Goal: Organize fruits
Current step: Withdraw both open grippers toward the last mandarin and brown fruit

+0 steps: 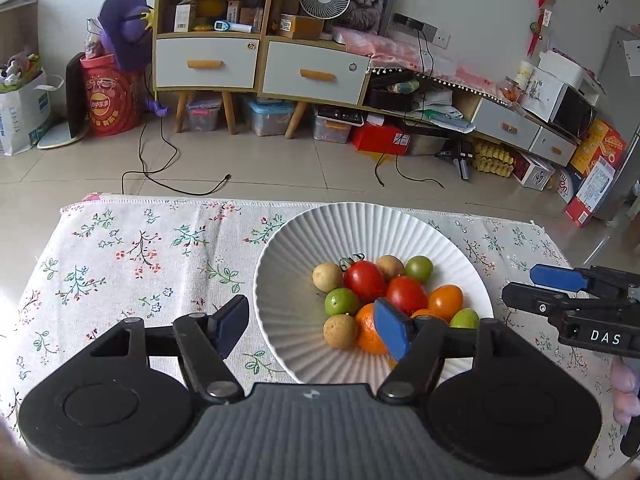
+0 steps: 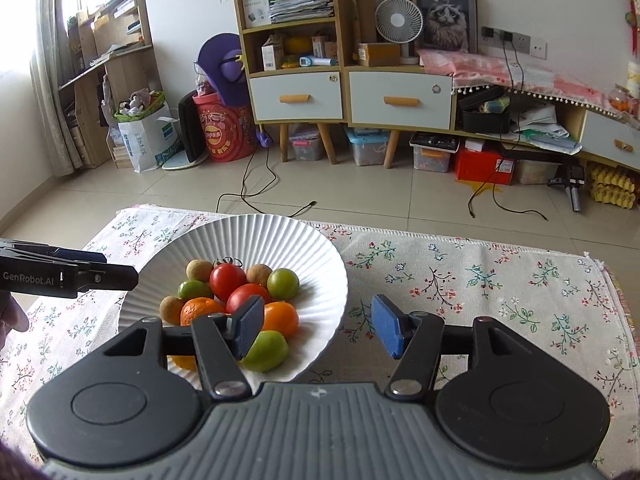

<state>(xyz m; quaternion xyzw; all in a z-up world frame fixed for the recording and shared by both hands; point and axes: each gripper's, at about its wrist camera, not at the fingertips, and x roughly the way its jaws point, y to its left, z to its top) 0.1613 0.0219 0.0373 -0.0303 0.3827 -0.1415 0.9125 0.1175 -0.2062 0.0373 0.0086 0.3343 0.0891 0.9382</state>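
The tabletop (image 1: 132, 248) carried a floral cloth and a white ribbed plate (image 1: 320, 224) near its far edge. In the plate lay red tomatoes (image 1: 364, 280), oranges (image 2: 200, 310), green and tan fruits. Both the left tool (image 1: 312, 326) and the right tool (image 2: 318, 326) stood apart, holding nothing.

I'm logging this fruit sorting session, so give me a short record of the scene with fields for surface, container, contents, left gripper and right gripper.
surface: floral tablecloth on a table
container: white ribbed plate, toward the left side of the right wrist view
contents: two red tomatoes, oranges, green fruits and small tan fruits, all piled together
left gripper: open, empty, one finger over the plate
right gripper: open, empty, straddling the plate's right rim
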